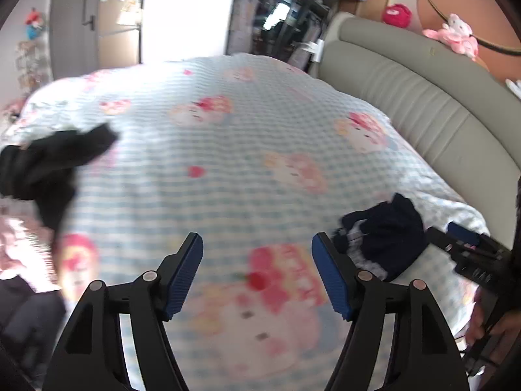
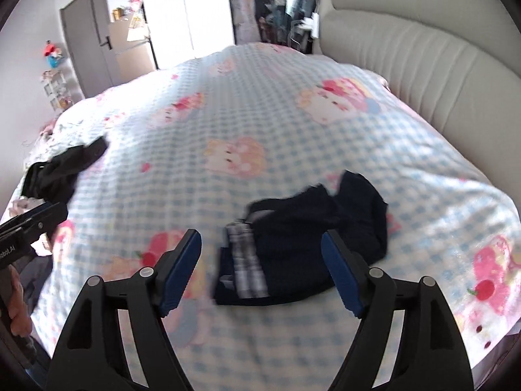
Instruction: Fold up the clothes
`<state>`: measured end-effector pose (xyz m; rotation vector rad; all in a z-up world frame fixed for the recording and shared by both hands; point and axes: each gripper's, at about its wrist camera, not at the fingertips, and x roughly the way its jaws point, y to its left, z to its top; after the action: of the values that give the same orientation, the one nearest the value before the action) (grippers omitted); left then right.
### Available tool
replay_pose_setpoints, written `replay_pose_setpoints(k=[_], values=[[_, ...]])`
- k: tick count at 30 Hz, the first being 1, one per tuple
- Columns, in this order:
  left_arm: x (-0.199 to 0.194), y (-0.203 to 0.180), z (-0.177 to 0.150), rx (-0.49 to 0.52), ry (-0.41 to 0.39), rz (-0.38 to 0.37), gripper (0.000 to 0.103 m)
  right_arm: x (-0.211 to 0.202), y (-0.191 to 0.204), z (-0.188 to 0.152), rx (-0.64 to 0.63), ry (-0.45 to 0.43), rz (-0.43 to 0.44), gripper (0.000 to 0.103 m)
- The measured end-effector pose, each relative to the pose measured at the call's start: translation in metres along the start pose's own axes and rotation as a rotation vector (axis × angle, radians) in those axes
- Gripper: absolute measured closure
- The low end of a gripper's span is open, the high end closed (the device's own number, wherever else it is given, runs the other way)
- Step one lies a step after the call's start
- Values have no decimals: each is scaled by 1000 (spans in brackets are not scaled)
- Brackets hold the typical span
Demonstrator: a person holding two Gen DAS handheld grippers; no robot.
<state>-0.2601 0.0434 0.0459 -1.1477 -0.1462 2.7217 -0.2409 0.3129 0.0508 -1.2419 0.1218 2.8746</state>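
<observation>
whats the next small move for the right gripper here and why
Probably lower the right gripper onto the crumpled dark navy garment with a plaid lining and pinch an edge. Its jaws are open and empty, and the garment lies unfolded on the blue checked bedspread just ahead.

A pale blue-and-white checked bedspread (image 2: 293,130) carried pink cartoon cats. On it lay a navy garment (image 2: 309,244) with a grey plaid lining and a black garment (image 2: 62,172). The headboard (image 2: 423,65) was grey-beige.
</observation>
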Motion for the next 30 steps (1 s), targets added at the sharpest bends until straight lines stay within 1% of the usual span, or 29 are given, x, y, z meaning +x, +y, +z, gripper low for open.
replay_pose_setpoints(k=[1,3,6,9,13,15,17,19,21,24,27,30], values=[[-8,7,-3,-2,-4,10,31,-6,9,-1,2,-8,9,21],[-31,28,-13,-14,-16,25,31,-14,33,-5,-9,-15,45,20],[-54,49,-25,-35,-29,29,31,-20,79,-15,-61,-18,106,20],[-72,70,-36,-56,-38,53,31,-20,120,-29,-119,-3,156,20],[-94,99,-42,-106,-61,81,31,-21,157,-43,-152,15,202,20],[-102,111,-42,-131,-72,98,31,-24,170,-48,-163,18,211,20],[-110,118,-44,-141,-86,108,31,-29,177,-52,-157,13,209,20],[-118,121,-48,-147,-97,118,28,-35,179,-54,-140,2,199,20],[-123,123,-54,-152,-102,123,26,-42,177,-56,-114,-12,169,19],[-131,122,-66,-156,-101,120,26,-51,172,-60,-98,-10,164,19],[-140,120,-83,-180,-90,123,24,-62,168,-70,-100,-4,167,18],[-147,116,-102,-206,-67,118,23,-77,166,-93,-99,-8,178,18]])
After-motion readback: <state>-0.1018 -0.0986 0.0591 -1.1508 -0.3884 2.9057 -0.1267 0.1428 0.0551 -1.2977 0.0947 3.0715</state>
